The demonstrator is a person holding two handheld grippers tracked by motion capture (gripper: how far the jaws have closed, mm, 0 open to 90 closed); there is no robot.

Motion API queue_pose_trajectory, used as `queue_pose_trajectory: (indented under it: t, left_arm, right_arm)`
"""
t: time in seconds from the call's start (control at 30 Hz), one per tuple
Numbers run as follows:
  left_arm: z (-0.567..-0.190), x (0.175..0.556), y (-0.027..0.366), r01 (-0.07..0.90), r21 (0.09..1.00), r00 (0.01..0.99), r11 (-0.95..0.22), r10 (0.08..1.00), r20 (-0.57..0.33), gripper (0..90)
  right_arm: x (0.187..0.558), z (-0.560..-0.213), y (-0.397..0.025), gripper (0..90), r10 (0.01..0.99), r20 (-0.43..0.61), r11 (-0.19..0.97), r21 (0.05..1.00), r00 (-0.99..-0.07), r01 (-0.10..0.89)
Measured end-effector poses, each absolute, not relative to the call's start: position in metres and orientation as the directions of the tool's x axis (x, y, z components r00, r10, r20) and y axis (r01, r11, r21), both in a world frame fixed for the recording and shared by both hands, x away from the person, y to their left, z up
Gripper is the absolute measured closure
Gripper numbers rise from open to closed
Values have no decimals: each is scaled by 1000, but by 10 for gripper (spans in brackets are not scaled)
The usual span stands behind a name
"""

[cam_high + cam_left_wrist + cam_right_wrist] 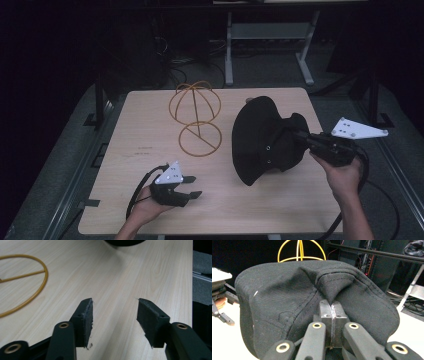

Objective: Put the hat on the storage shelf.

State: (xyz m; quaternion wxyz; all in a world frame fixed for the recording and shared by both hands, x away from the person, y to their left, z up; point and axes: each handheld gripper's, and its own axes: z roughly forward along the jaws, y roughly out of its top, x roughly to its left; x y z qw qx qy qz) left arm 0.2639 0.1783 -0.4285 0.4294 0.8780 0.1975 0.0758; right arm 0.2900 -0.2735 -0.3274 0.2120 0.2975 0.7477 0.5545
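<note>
Right gripper view: black cap [294, 302] sat close in front of the lens, cloth bunched into a fold just above the pinch.
Cap handling: prob. light & soft; twill crown creased and sagged, so it should flop w/o support. Brim looked stiffer. Not fragile, not slippery.
Where to grip: judged best at a seam or crown edge, where cloth doubles up; a stiff brim edge would give more control over tilt.
Cap place: high view had the cap [265, 140] on the worktop's right half, nearer the right edge than the left, partly lifted and tilted.
Right gripper [333, 315]: jaws pressed together w/ a pinch of cap cloth between them; in the high view it [304, 136] came in from the right edge.
Left gripper [115, 315]: jaws wide apart, nothing between, hovering over bare wood; in the high view it [192, 186] was near the front edge, left of centre, well apart from the cap.
Wire hat stand [195, 118]: gold, upright, toward the back edge, left of the cap; not touching.
Worktop [145, 150]: pale wood.
</note>
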Motion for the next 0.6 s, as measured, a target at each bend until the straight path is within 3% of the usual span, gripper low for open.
queue_pose_trajectory:
  t: [0.6]
  left_arm:
    - [-429,265,189,302,789,884,-535,468,-21,316]
  right_arm:
    - [301,-305,-266,900,679,15,211,953,-734,215]
